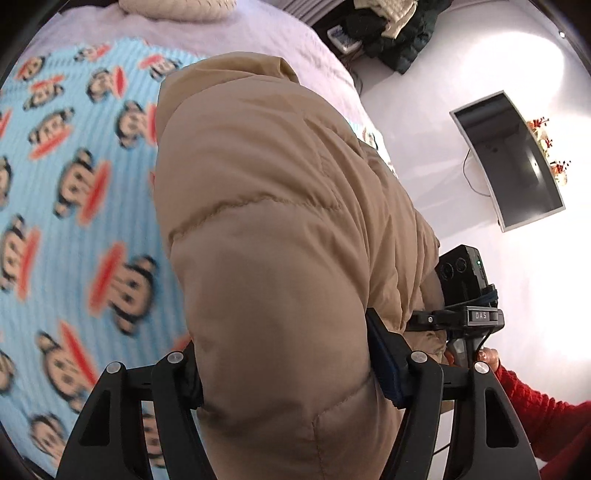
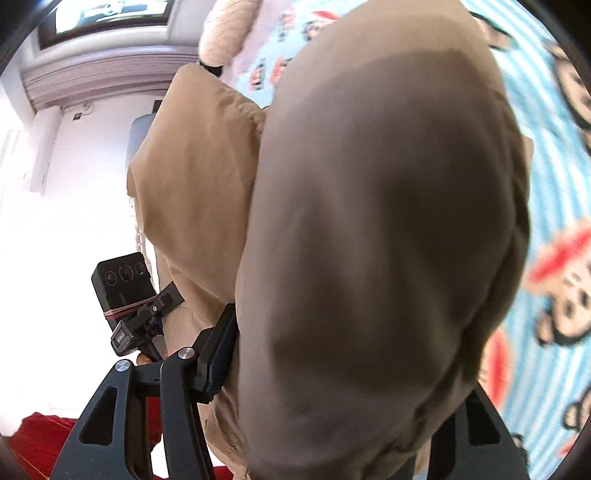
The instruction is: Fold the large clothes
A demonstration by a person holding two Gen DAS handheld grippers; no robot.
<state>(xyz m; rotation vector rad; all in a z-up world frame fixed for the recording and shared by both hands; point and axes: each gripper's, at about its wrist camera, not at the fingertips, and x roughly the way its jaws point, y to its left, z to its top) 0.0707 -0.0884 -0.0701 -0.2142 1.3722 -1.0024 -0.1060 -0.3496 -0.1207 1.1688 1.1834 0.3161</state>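
A tan puffer jacket (image 1: 280, 229) fills the middle of the left wrist view and bulges between my left gripper's (image 1: 291, 373) two black fingers, which are shut on it. It hangs above a blue monkey-print blanket (image 1: 74, 192). In the right wrist view the same jacket (image 2: 388, 258) fills the frame. My right gripper (image 2: 332, 369) is shut on a thick fold of it; only its left finger (image 2: 218, 354) shows. The right gripper's camera and handle (image 1: 465, 295) show just right of the jacket in the left view, and the left gripper's (image 2: 125, 295) in the right view.
The blanket lies on a lilac bed (image 1: 221, 33) with a cream pillow (image 1: 177, 7) at the head. A pile of dark clothes (image 1: 388, 33) and a wall monitor (image 1: 509, 158) are off the bed's side. A red sleeve (image 1: 546, 421) shows at lower right.
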